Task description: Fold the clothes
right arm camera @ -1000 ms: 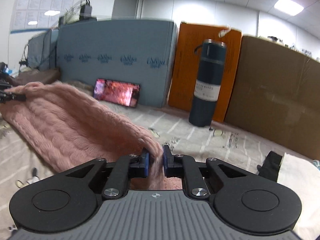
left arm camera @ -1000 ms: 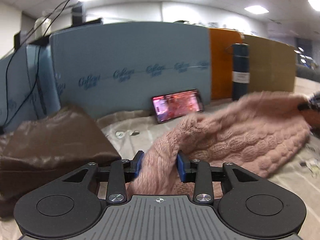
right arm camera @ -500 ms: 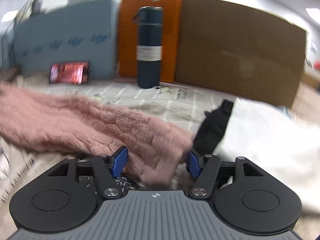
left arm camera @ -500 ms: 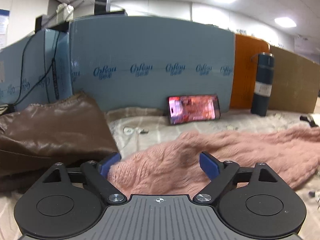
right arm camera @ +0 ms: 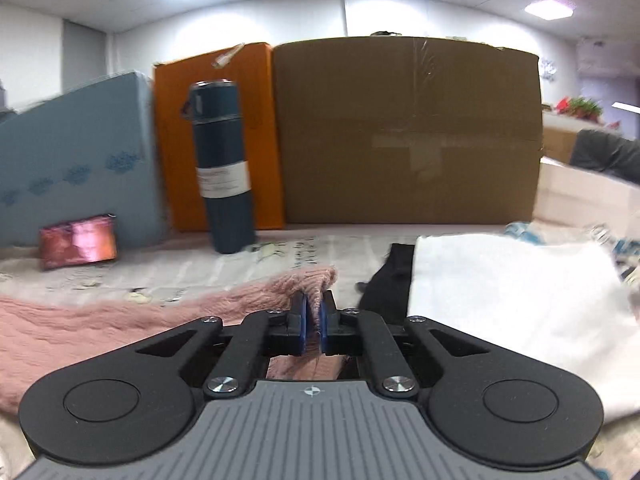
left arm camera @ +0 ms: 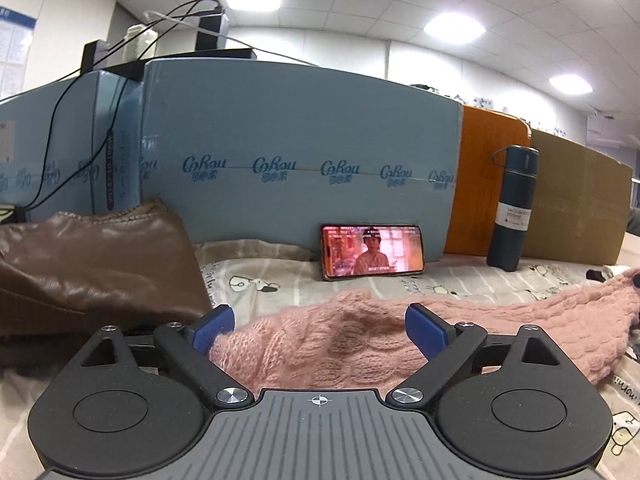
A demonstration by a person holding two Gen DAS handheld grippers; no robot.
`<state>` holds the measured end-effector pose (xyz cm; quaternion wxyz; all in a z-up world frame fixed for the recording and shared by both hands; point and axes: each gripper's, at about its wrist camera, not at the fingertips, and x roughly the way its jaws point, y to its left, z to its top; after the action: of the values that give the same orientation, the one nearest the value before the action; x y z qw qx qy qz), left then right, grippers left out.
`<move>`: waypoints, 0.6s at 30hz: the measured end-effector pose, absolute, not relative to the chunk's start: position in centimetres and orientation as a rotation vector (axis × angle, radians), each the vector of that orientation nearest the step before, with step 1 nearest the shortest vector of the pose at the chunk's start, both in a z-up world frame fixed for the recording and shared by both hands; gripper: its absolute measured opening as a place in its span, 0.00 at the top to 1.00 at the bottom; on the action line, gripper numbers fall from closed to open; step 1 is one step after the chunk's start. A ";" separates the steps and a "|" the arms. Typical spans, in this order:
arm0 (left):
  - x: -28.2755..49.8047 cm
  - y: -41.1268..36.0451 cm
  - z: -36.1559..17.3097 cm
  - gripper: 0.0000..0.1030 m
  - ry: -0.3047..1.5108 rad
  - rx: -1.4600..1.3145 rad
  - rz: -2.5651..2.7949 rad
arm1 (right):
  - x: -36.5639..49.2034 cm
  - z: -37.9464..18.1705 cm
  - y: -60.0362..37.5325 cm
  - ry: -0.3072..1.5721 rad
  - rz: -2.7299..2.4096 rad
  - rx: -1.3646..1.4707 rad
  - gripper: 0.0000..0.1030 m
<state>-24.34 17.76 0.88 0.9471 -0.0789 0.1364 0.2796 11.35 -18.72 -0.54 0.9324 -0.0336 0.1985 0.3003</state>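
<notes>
While the left gripper [left arm camera: 318, 330] opens around the pink sweater [left arm camera: 440, 332], the right gripper [right arm camera: 313, 312] pinches it.

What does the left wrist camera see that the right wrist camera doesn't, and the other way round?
Only the left wrist view shows the brown leather garment, the cables over the blue board, and the left gripper, its jaws opening with the pink sweater lying between them unpressed.

Only the right wrist view shows the white cloth, the black item beside it, and the right gripper shut on the sweater's edge.

Both show the sweater, phone, dark bottle, orange board and cardboard box.
</notes>
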 end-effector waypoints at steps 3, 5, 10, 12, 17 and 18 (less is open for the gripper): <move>-24.4 17.9 0.7 0.08 0.279 -0.170 0.572 | 12.6 -1.4 -16.9 0.473 0.591 -0.132 0.94; -24.4 18.0 0.7 0.08 0.280 -0.170 0.573 | 13.2 -2.2 -16.3 0.517 0.573 -0.162 0.93; -24.6 18.1 0.6 0.08 0.268 -0.179 0.568 | 12.5 -1.2 -17.8 0.517 0.532 -0.069 0.60; -24.7 18.1 0.6 0.08 0.262 -0.184 0.567 | 12.0 -0.1 -19.1 0.542 0.533 0.045 0.53; -24.8 18.1 0.6 0.08 0.252 -0.193 0.560 | 11.7 0.3 -21.4 0.763 0.552 0.407 0.36; -24.8 18.1 0.6 0.08 0.250 -0.195 0.558 | 11.8 -0.1 -21.7 0.819 0.574 0.482 0.35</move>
<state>-24.80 18.14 0.65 0.9490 -0.0957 0.1229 0.2742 11.79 -21.66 -0.09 0.8499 0.2287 0.3889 0.2723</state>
